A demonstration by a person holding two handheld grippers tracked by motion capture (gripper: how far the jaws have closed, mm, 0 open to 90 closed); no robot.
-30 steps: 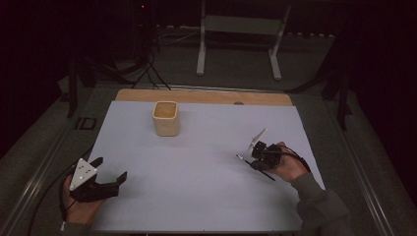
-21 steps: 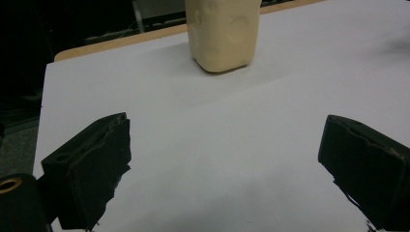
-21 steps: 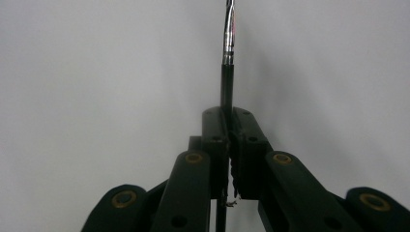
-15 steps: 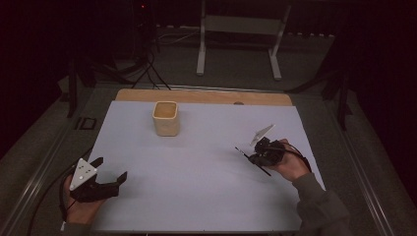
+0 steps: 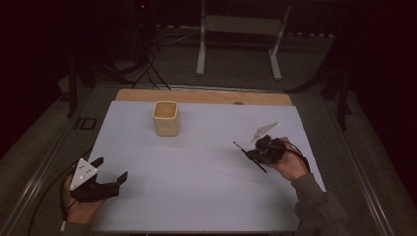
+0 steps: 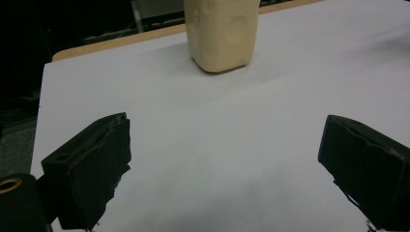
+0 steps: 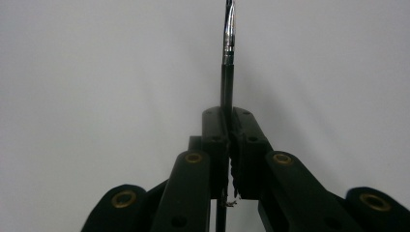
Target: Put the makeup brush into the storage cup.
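Note:
A thin black pen point(image 5: 239, 148) with a silver end point(image 7: 228, 48) is clamped between the jaws of my right gripper point(image 5: 254, 156), low over the white sheet at the right. Seen in the right gripper view, the right gripper point(image 7: 231, 116) is shut on the pen, which sticks out forward past the fingertips. My left gripper point(image 5: 111, 172) rests at the sheet's near left with its jaws wide apart and nothing between them. A cream cup point(image 5: 165, 118) stands upright toward the far middle. The left gripper view has the cup point(image 6: 222, 34) ahead of the left gripper point(image 6: 227, 130).
The white sheet point(image 5: 206, 196) covers a wooden tabletop point(image 5: 196, 96) whose far edge shows as a strip. A white metal stand point(image 5: 241, 44) and cables point(image 5: 147, 69) sit on the dark floor beyond the table.
My right hand has rolled a little, so its grey plate leans flatter and further right, with the pen still clamped. The left gripper has not moved.

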